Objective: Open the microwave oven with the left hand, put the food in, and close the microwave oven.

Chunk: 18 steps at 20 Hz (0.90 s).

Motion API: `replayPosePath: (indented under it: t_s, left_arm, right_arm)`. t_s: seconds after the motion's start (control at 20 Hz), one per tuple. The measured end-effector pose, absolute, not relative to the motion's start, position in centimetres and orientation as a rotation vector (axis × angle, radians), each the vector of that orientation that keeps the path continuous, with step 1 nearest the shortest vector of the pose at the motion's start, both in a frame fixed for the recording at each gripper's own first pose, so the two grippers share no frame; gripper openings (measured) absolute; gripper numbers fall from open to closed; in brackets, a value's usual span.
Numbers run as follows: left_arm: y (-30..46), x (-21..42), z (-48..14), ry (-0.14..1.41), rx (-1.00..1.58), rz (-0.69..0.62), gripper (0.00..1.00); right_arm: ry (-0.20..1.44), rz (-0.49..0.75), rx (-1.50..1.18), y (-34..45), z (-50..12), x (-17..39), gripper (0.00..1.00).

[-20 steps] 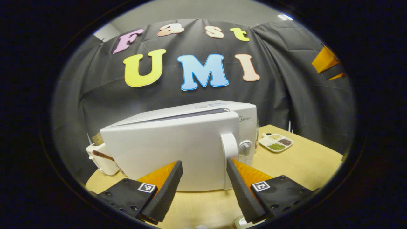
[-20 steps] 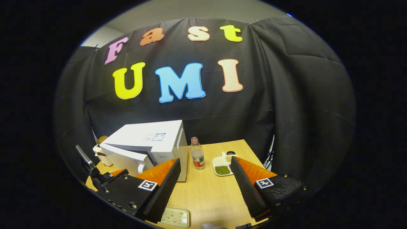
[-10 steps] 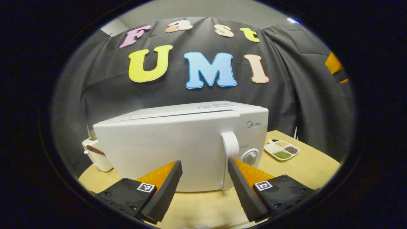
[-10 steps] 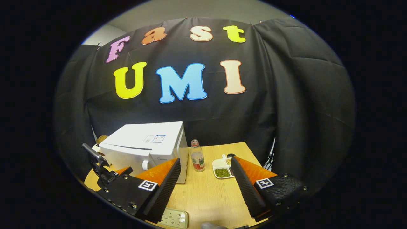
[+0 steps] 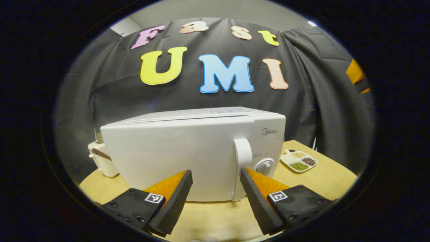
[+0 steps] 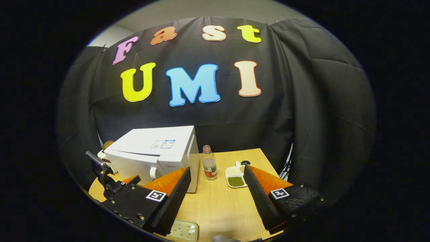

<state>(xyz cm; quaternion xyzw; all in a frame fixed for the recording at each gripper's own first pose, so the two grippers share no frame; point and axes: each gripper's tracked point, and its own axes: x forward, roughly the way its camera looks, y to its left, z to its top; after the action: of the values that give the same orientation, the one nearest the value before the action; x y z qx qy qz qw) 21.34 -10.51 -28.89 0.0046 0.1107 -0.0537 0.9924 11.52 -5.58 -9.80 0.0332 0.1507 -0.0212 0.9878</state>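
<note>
A pale wooden surface [image 6: 218, 205] carries a white microwave [image 5: 188, 151] at its left edge, its door closed. Both the left hand-held gripper [image 5: 215, 186] and right hand-held gripper [image 6: 216, 186] gape wide, empty; the microwave's inside is hidden.

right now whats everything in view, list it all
microwave oven: 1, white, on the table's left part, door shut, handle and knob at its right
table: 1, light wood
bottle: 1, clear with red label, upright right of the microwave
divided dish: 1, white, holding green, brown and pale grains, right of the bottle
appliance: 1, cream, behind the microwave's left end
small tray: 1, pale, table's near edge
left gripper: 1, black and orange, open, before the door
right gripper: 1, open, over the table
</note>
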Motion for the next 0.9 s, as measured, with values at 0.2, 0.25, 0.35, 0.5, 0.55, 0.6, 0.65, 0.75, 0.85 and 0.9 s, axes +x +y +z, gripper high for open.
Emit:
replayPosePath:
  t_s: [0.2,0.25,0.35,0.5,0.55,0.6,0.65,0.75,0.85,0.9]
  left_arm:
    - [-10.5,21.2,-28.9,0.222,0.010,-0.101,0.95]
    - [-10.5,21.2,-28.8,0.219,0.007,-0.099,0.97]
    - [-10.7,21.5,-28.9,0.218,0.011,-0.096,0.97]
    - [-10.8,21.7,-28.8,0.214,0.004,-0.091,0.96]
    - [-10.5,22.3,-28.6,0.202,0.017,-0.071,0.96]
    - [-10.9,22.0,-28.8,0.236,0.010,-0.109,0.97]
    - [-11.5,22.1,-29.2,0.245,-0.002,-0.105,0.99]
    - [-11.4,22.9,-29.4,0.230,0.030,-0.103,0.98]
    - [-11.1,22.5,-29.2,0.231,0.034,-0.100,0.99]
    - [-10.7,22.1,-29.2,0.238,0.043,-0.087,0.98]
  right_arm:
    - [0.310,-0.038,0.067,-5.4,-10.0,11.5,0.97]
    - [0.311,-0.038,0.066,-5.4,-10.0,11.5,0.97]
    - [0.309,-0.037,0.066,-5.3,-10.0,11.5,0.97]
    - [0.316,-0.033,0.066,-5.1,-10.2,11.5,0.97]
    - [0.316,-0.033,0.067,-5.0,-10.1,11.4,0.97]
    - [0.314,-0.032,0.067,-4.9,-10.1,11.3,0.97]
    - [0.316,-0.029,0.067,-4.8,-10.1,11.2,0.97]
    - [0.320,-0.029,0.061,-4.7,-10.3,11.0,0.97]
    - [0.317,-0.025,0.063,-4.6,-10.1,10.7,0.97]
    - [0.311,-0.024,0.065,-4.6,-9.9,10.5,0.97]
